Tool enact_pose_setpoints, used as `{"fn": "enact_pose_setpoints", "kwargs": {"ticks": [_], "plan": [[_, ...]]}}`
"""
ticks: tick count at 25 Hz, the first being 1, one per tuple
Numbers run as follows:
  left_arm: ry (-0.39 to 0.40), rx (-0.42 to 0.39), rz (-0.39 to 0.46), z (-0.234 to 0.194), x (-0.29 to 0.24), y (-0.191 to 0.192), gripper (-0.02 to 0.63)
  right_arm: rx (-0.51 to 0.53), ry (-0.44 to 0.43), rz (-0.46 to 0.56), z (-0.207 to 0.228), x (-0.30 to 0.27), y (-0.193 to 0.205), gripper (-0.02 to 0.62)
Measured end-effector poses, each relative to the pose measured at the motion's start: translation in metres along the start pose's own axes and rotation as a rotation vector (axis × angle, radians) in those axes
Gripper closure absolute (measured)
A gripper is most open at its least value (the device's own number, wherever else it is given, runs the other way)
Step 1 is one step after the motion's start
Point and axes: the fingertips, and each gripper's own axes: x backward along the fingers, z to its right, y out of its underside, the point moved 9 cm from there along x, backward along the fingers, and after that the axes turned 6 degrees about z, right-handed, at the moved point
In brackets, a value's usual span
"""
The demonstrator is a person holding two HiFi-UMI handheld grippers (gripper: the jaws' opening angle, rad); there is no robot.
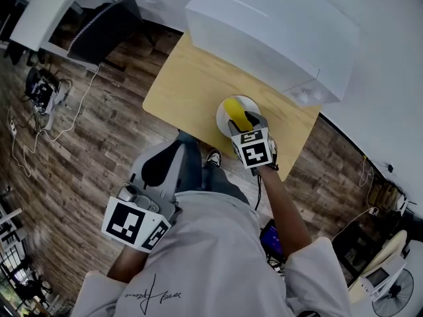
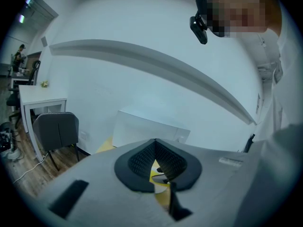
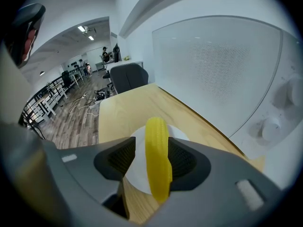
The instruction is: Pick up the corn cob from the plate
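Note:
The yellow corn cob lies on a small round white plate near the front edge of the wooden table. My right gripper is down over the plate, pointing steeply downward. In the right gripper view the corn cob lies lengthwise between the open jaws of the right gripper. The left pad stands clear of it, with the plate showing in the gap. My left gripper hangs low beside my leg, away from the table. In the left gripper view the left gripper has its tips together and holds nothing.
A large white box fills the back of the table, close behind the plate. A dark chair and a white desk stand to the left. Cables lie on the wood floor.

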Motion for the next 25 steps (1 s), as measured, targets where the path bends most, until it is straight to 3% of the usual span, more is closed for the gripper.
{"fn": "enact_pose_setpoints", "kwargs": {"ticks": [10,25], "plan": [[-0.022,0.037,0.012,-0.011,-0.002,-0.004,0.612,0.034,0.004,-0.092,0.007,-0.019,0.006,0.318],[-0.029,0.027,-0.014,-0.018,-0.006,-0.003,0.612,0.081,-0.004,-0.169,0.009,-0.043,0.009,0.313]]}}
